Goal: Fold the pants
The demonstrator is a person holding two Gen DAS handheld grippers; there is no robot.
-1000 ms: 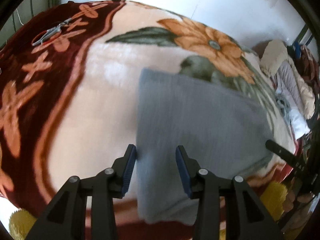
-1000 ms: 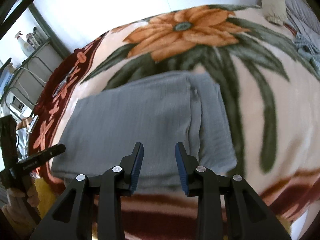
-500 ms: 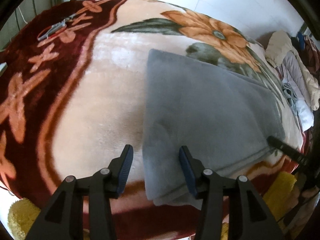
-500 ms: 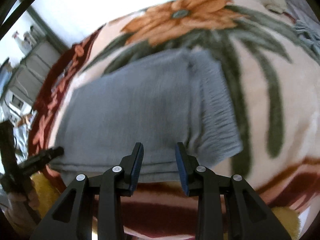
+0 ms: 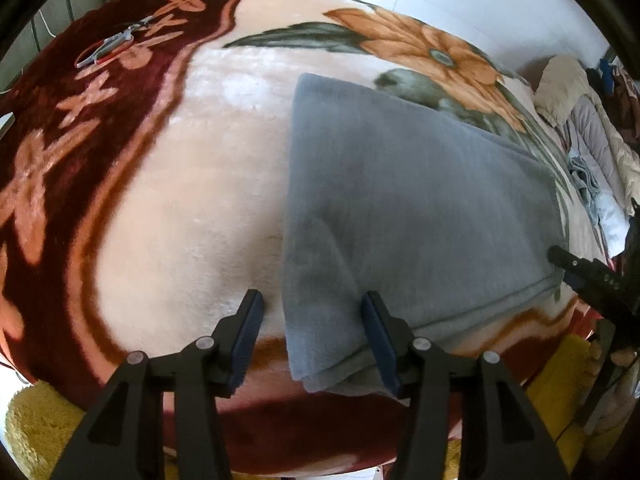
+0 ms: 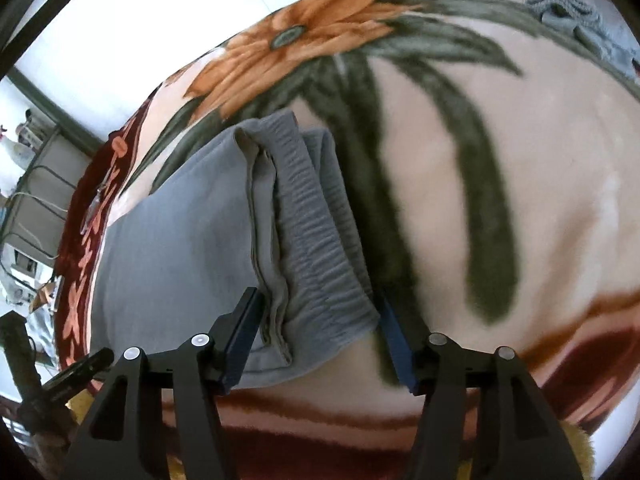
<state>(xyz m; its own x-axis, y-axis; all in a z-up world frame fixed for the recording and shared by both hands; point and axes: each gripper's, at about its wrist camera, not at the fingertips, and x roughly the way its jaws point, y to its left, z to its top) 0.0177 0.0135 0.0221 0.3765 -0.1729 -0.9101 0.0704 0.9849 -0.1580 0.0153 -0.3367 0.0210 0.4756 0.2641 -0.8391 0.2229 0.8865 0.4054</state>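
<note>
Grey pants (image 5: pixel 404 208) lie folded into a flat rectangle on a floral blanket (image 5: pixel 168 220). In the left wrist view my left gripper (image 5: pixel 314 338) hovers over the near left corner of the fold; its jaws are opening and the corner lies between them, untouched by the pads. In the right wrist view the pants (image 6: pixel 180 248) end in a ribbed elastic waistband (image 6: pixel 316 248). My right gripper (image 6: pixel 320 338) straddles the waistband's near corner, jaws opening, pads apart from the cloth. The other gripper's black tip (image 5: pixel 588 276) shows at the right edge.
Scissors (image 5: pixel 108 46) lie on the dark red border at the far left. Piled clothes and bedding (image 5: pixel 580 128) sit at the far right. A yellow fuzzy mat (image 5: pixel 28 432) lies below the bed's near edge. A metal rack (image 6: pixel 28 192) stands by the wall.
Both grippers' jaws stand wider than before. The right gripper has slid rightward and down to the waistband end. The left gripper has kept to the fold's left corner.
</note>
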